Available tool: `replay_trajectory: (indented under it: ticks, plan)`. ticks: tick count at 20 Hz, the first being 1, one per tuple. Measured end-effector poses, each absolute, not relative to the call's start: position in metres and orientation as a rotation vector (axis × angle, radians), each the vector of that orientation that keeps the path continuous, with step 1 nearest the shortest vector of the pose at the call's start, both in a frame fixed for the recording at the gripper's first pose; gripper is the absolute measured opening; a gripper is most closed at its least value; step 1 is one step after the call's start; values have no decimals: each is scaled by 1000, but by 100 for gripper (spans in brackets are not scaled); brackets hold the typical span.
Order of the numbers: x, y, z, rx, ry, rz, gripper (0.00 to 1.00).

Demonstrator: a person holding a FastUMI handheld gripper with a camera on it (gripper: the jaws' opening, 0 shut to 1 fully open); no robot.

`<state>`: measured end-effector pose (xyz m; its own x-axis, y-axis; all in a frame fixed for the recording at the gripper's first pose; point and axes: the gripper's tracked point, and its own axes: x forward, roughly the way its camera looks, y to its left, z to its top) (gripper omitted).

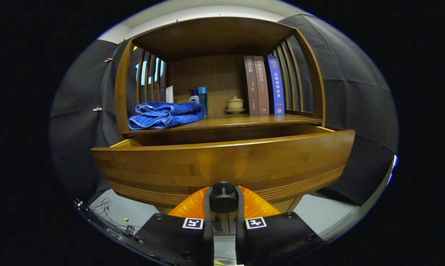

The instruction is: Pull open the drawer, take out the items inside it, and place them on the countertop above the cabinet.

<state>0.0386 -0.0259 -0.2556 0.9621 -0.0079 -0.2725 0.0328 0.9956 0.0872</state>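
Wooden drawer open | claw clamped on knob

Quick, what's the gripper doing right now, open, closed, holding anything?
Gripper: shut on the drawer knob, a finger on each side; the drawer stands pulled out.

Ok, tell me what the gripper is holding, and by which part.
The gripper is shut on the round dark knob of the brown wooden drawer, one finger on each side of it.

Black cloth wall behind a wooden cabinet, pale floor beneath.
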Motion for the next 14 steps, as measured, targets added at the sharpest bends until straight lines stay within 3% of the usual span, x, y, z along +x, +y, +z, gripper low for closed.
replay_trajectory:
  ticks: [12, 14]
  plan:
    - [7, -27, -261, 69, 288, -27, 27]
    - [5, -28, -264, 54, 305, -25, 37]
